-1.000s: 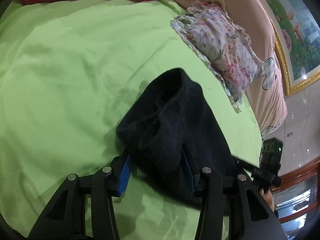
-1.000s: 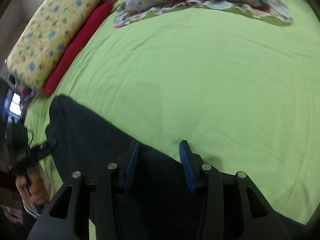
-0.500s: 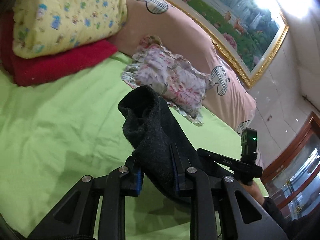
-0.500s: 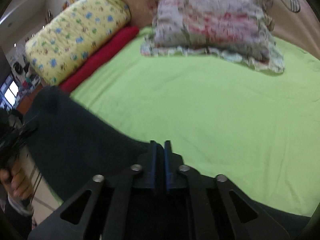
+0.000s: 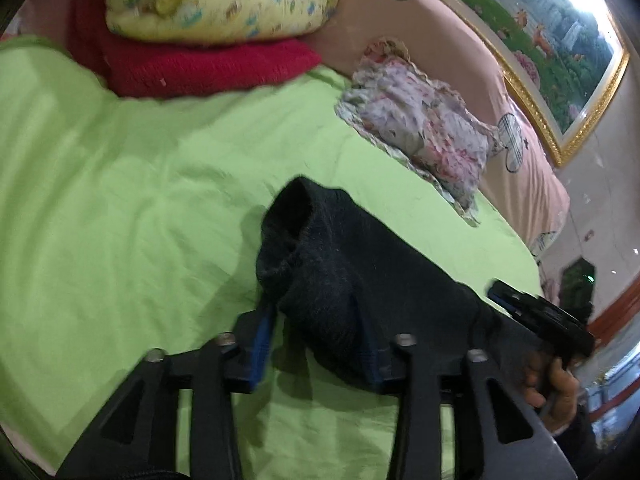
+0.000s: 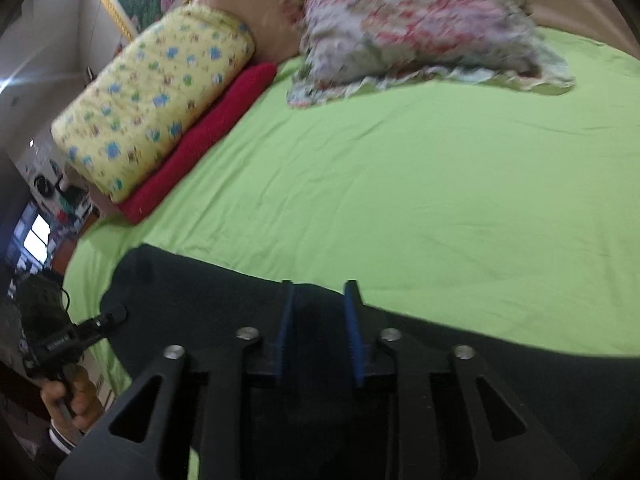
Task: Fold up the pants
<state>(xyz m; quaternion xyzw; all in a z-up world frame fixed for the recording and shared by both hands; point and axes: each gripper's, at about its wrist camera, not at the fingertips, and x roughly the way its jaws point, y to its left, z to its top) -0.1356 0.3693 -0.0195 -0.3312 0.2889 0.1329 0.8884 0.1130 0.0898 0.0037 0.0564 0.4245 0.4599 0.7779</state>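
Black pants [image 5: 344, 280] lie across the near edge of the green bed sheet [image 5: 140, 200]. One bunched end of them stands up between the fingers of my left gripper [image 5: 316, 320]. Its jaws are opening: the left blue pad [image 5: 260, 340] is clear of the cloth, while the right pad is hidden behind it. In the right wrist view the pants [image 6: 192, 300] spread flat under my right gripper [image 6: 320, 300]. Those jaws are opening too, with cloth between the pads but not pinched. Each view shows the other gripper: the right one [image 5: 540, 316] and the left one [image 6: 80, 332], both hand-held.
At the head of the bed a yellow patterned quilt roll [image 6: 156, 96] rests on a red blanket [image 6: 200, 140]. Beside them is a floral pillow [image 6: 416, 28]. A pink headboard [image 5: 440, 40] and a framed painting [image 5: 560, 52] stand behind. Green sheet stretches between pants and pillows.
Both grippers closed on the pants and rose, tilting up toward the headboard. Since then both sets of jaws have parted again, and the end at the left gripper still stands bunched up.
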